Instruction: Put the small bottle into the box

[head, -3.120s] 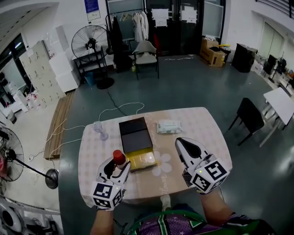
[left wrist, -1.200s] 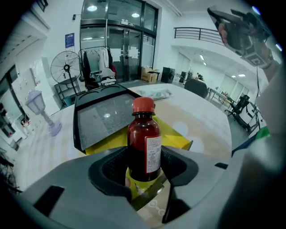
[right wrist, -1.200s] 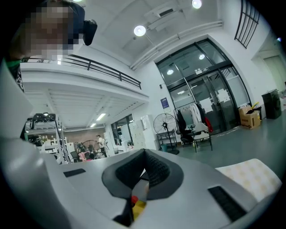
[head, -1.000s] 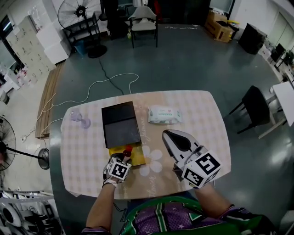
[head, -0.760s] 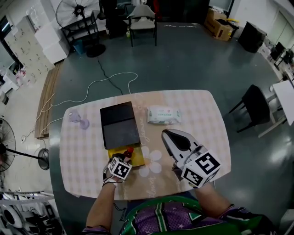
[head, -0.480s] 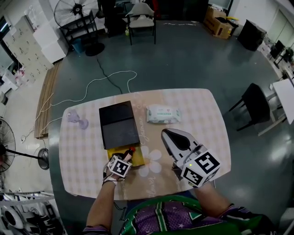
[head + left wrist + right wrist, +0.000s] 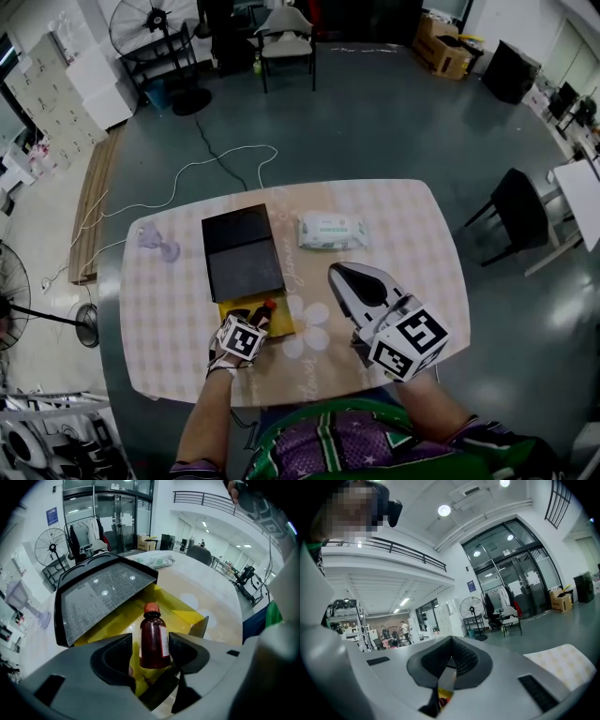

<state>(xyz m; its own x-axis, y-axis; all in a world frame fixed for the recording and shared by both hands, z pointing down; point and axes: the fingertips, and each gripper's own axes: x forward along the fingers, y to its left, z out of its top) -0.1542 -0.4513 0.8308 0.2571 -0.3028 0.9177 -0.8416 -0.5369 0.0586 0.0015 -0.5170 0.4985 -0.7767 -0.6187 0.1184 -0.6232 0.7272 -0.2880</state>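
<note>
Left gripper [image 7: 151, 652] points steeply down over the near end of the box [image 7: 108, 621]. Its jaws have just been opening and now stand wide. The small bottle [image 7: 153, 638] sits between them. There is a visible gap on the left-hand pad side, and the right-hand pad is close to the label; contact there cannot be confirmed. The grip therefore reads as let go. The bottle appears to be inside the yellow tray of the box, cap pointing away toward the lid; the head view agrees, with the bottle [image 7: 262, 310] at the tray's near edge. Handling estimate: small, so probably light; rigid wall; smooth and likely slick on the bare sides. Glass or plastic cannot be told, so treat it as breakable. The round body may roll if left on its side. If it needs re-seating, the best hold is across the labelled mid-body, where the paper gives some friction, not on the narrow orange-red cap. Beyond the tray, the black lid [image 7: 104, 591] stands tilted open, hinged at the far side. Right gripper [image 7: 339, 277] is held apart to the right over the table [image 7: 417, 258], nearly level. Its own view shows its pads [image 7: 461, 660] brought together on nothing. Farther off, a wipes pack [image 7: 331, 230] lies beside the lid, well clear of the work.
</note>
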